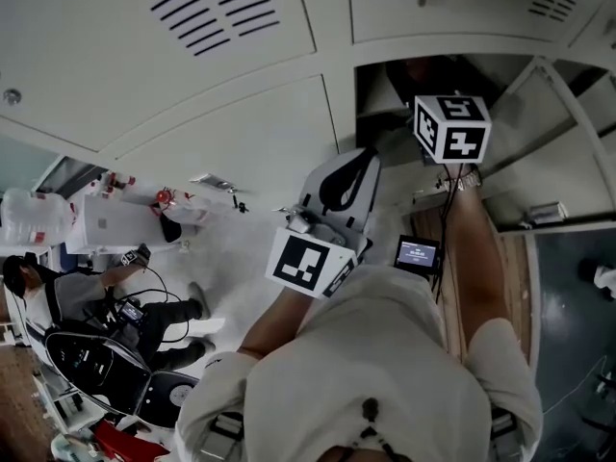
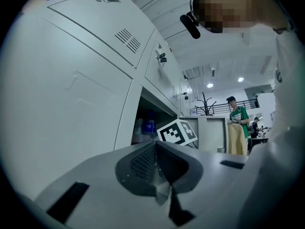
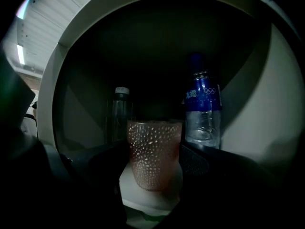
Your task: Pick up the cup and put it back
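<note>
Reaching into the open locker compartment point(image 1: 409, 89), the right gripper point(image 3: 153, 168) has its jaws partly open, one pad against each side of the dimpled pink cup point(image 3: 153, 149). It appears to hold the cup upright near the compartment's front. Whether the cup's base rests on the compartment's floor is unclear. Deeper in the compartment stand a blue-labelled bottle point(image 3: 202, 113) and a clear bottle point(image 3: 120, 116), both behind the cup. Outside the compartment, the left gripper point(image 2: 156, 159) has its jaws together on nothing. The step probably calls for keeping the cup level and moving it straight through the compartment's opening, clear of its rim and both bottles. The jaws should loosen only once the base sits flat inside.
</note>
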Demonstrator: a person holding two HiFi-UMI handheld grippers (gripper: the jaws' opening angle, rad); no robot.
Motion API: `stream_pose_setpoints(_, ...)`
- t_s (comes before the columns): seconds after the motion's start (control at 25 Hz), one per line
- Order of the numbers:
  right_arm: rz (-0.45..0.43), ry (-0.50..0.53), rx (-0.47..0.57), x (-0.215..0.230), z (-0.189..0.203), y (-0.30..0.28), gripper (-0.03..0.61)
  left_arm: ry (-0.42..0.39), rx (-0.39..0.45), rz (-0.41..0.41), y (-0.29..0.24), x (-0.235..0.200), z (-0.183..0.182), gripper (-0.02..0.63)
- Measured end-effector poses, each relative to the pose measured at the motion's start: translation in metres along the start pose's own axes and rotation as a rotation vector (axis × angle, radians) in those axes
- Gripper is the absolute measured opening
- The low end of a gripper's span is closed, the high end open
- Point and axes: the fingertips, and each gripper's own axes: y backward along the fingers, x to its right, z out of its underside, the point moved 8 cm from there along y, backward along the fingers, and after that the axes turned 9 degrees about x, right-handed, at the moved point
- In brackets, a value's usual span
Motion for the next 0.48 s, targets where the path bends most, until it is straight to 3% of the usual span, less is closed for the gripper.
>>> stream_pose_setpoints(0.48, -0.015, 0.002, 0.056, -0.013, -0.006, 0.068, 0.342, 0.026, -0.010, -0.008, 0.008, 0.009, 0.013, 0.009)
